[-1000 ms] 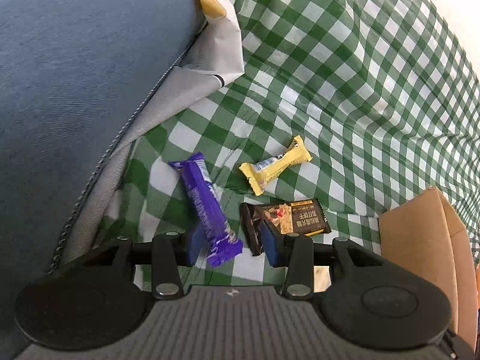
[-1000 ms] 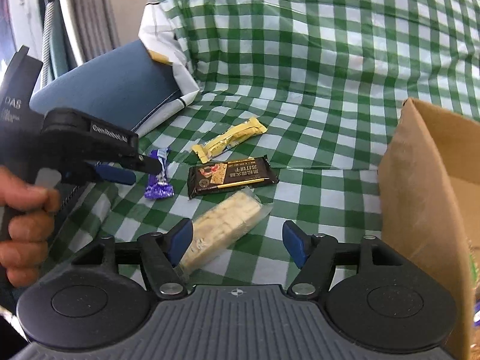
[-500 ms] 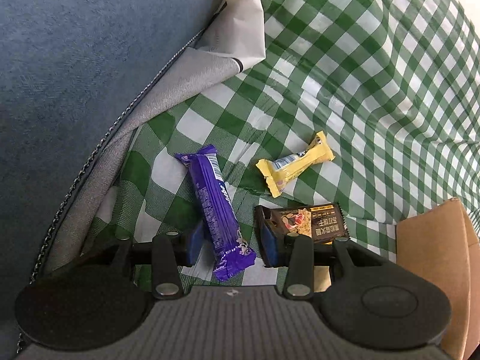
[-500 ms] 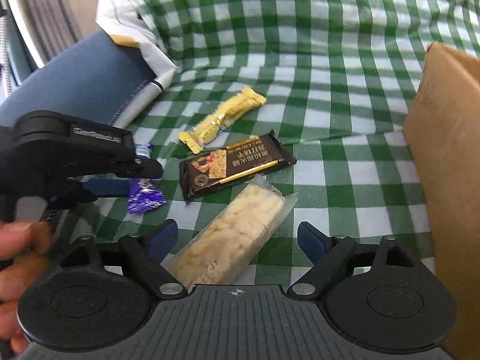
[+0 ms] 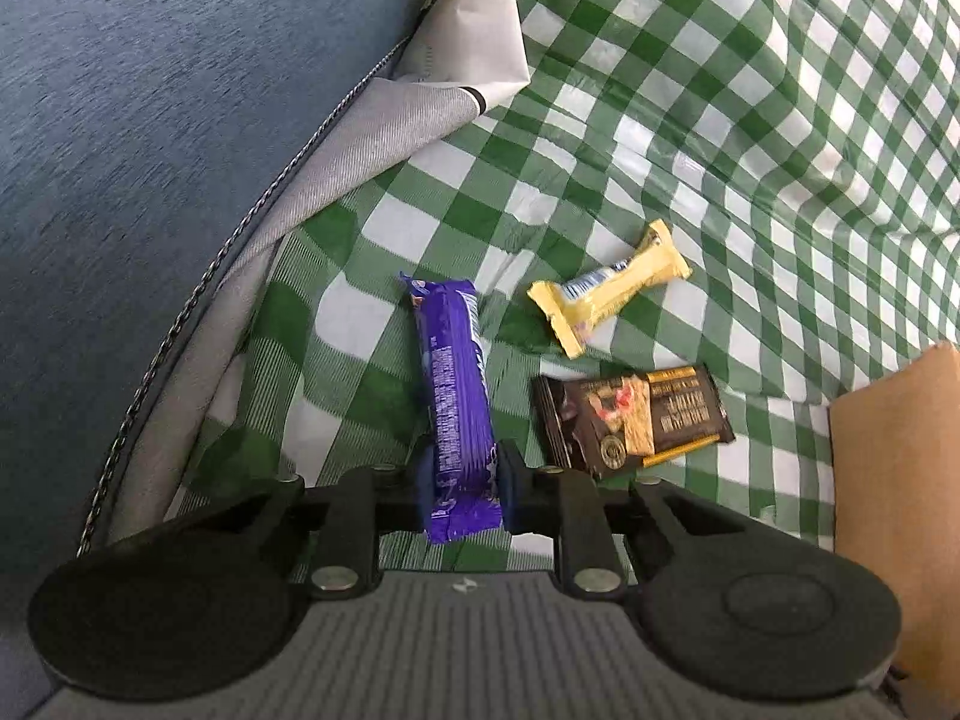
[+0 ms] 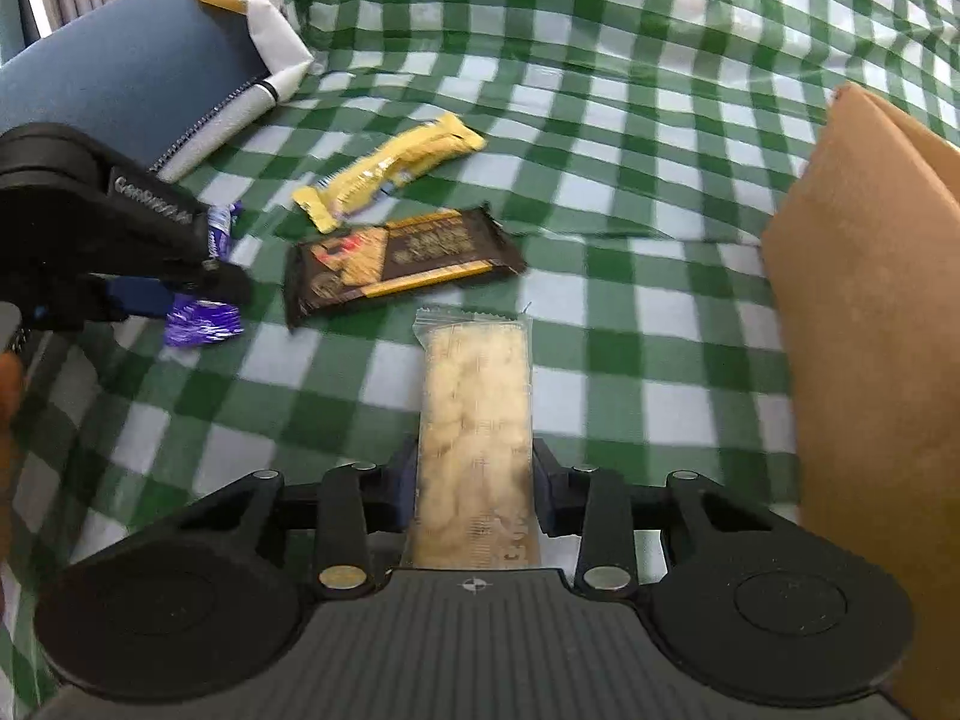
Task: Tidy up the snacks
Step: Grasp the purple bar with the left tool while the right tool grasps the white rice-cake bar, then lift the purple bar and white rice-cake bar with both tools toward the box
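Note:
My left gripper (image 5: 462,483) is shut on the near end of a purple snack bar (image 5: 453,384) that points away over the green checked cloth. In the right wrist view the left gripper (image 6: 180,300) shows at the left with the purple bar (image 6: 201,324) in it. My right gripper (image 6: 474,489) is shut on a clear-wrapped pale cracker bar (image 6: 474,420). A yellow bar (image 5: 609,291) and a dark brown bar (image 5: 630,420) lie on the cloth; they also show in the right wrist view as the yellow bar (image 6: 390,171) and the brown bar (image 6: 399,264).
A brown cardboard box (image 6: 870,330) stands at the right, also in the left wrist view (image 5: 894,480). A blue cushion (image 5: 150,120) with a grey piped edge and a white paper bag (image 5: 474,42) lie at the left. The checked cloth (image 6: 600,60) stretches behind.
Both grippers have shut: the left on the purple bar, the right on the cracker bar, which now lies straight between its fingers. The right gripper moved forward.

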`<state>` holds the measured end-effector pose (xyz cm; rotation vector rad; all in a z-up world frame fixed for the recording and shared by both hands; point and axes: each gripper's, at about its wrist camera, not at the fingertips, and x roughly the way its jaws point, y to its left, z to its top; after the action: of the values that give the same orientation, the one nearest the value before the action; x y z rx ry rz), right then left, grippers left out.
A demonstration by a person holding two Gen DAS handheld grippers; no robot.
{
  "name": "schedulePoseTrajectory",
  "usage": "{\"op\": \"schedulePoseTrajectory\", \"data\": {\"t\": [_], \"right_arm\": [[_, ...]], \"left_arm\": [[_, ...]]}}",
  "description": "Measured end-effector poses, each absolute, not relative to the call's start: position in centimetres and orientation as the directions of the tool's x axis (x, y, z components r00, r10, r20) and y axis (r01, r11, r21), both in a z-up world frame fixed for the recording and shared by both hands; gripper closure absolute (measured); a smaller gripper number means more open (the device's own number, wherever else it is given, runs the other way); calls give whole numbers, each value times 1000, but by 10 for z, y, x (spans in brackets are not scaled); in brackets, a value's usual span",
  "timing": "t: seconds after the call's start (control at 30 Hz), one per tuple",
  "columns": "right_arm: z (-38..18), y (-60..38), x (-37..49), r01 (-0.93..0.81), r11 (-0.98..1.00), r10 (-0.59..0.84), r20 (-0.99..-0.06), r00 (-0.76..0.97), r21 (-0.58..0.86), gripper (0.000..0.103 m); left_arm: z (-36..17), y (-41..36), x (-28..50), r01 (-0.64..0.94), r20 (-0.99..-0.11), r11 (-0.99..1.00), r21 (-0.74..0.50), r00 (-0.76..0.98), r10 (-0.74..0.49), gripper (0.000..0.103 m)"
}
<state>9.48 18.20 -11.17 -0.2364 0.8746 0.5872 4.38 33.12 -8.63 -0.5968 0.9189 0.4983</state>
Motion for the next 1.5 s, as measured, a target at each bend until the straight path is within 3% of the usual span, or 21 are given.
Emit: {"op": "schedulePoseTrajectory", "data": {"t": [0.37, 0.53, 0.87, 1.17, 1.5], "right_arm": [[-104, 133, 45, -616, 779, 335, -754, 564, -115, 65], [-108, 96, 24, -636, 766, 375, -740, 559, -92, 65], [-114, 55, -18, -685, 704, 369, -728, 578, -188, 65], [-116, 40, -18, -693, 705, 381, -744, 549, -151, 65], [-119, 47, -16, -694, 705, 374, -754, 539, -146, 63]], "left_arm": [[-59, 292, -6, -553, -829, 788, -269, 550, 103, 82], [-50, 258, -26, -477, -823, 839, -260, 564, 66, 82], [-55, 193, -47, -363, -843, 907, -214, 538, 16, 81], [-75, 168, -55, -417, -879, 886, -203, 476, 22, 80], [-77, 165, -53, -410, -879, 897, -166, 474, 54, 67]]}}
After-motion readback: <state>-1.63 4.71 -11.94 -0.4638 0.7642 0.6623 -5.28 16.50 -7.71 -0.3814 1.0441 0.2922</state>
